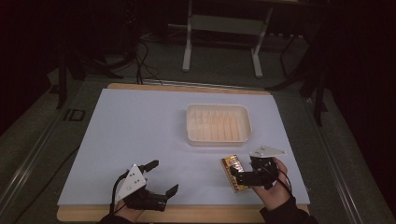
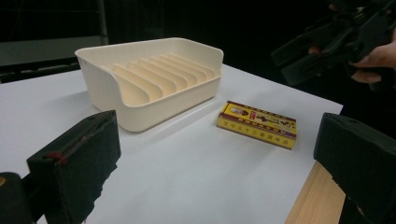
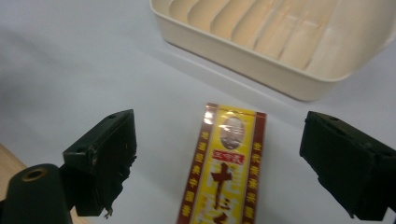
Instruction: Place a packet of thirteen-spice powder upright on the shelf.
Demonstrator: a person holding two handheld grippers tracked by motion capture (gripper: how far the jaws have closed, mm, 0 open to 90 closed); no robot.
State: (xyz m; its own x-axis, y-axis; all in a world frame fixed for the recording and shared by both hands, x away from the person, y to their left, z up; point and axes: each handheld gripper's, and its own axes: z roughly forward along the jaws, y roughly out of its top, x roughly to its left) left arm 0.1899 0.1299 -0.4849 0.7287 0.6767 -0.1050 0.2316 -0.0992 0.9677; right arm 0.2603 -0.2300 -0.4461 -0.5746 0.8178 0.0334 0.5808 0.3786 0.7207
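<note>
yellow box (image 3: 226, 165) lies flat beside cream tray (image 1: 218, 137); right gripper (image 3: 224, 158) wide, straddling it, likely to grab; left gripper (image 1: 163, 177) wide, idle, empty.

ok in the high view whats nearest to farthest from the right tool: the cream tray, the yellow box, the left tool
1. Yellow box: flat on the white sheet, right under the open right tool.
2. Cream tray: just beyond the box, toward the table's far side.
3. Left tool: across the sheet at the near left edge, also open.
</note>
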